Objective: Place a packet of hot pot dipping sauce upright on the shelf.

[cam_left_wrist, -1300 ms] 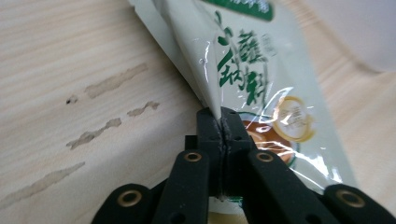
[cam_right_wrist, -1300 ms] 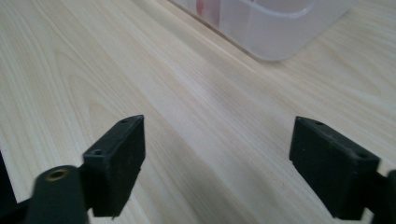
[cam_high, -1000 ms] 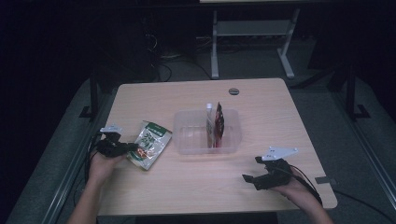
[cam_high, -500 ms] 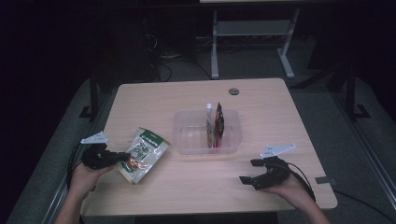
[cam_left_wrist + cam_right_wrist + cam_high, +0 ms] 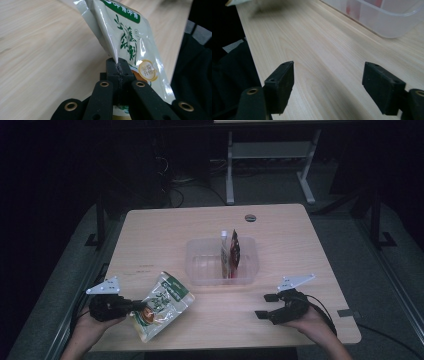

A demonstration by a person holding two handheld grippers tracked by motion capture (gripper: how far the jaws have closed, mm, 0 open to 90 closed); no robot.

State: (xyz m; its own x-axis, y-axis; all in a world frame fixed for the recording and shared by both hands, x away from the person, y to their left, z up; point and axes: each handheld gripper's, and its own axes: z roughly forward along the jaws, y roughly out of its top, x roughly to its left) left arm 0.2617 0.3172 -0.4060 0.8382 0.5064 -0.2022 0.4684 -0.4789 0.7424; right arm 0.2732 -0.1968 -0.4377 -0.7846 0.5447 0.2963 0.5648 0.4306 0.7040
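Since the left gripper [image 5: 117, 72] has its jaws pinched flat on the sealed edge of the green-and-white snack pouch [image 5: 161, 304], that seam looks like the right place to hold: it is thin, stiff enough to bite on, and spares the contents. The pouch sits well to the left of the clear plastic bin [image 5: 200, 270] and nearer the person, its far end apparently lifted off the table [image 5: 150, 235], though the dim high view leaves that uncertain. I judge it light and crinkly, with a glossy film that could slip under a loose pinch. Inside the bin two slim packets [image 5: 230, 255] stand upright. Right of the bin, the right gripper [image 5: 267, 306] rests with jaws wide apart, holding nothing.
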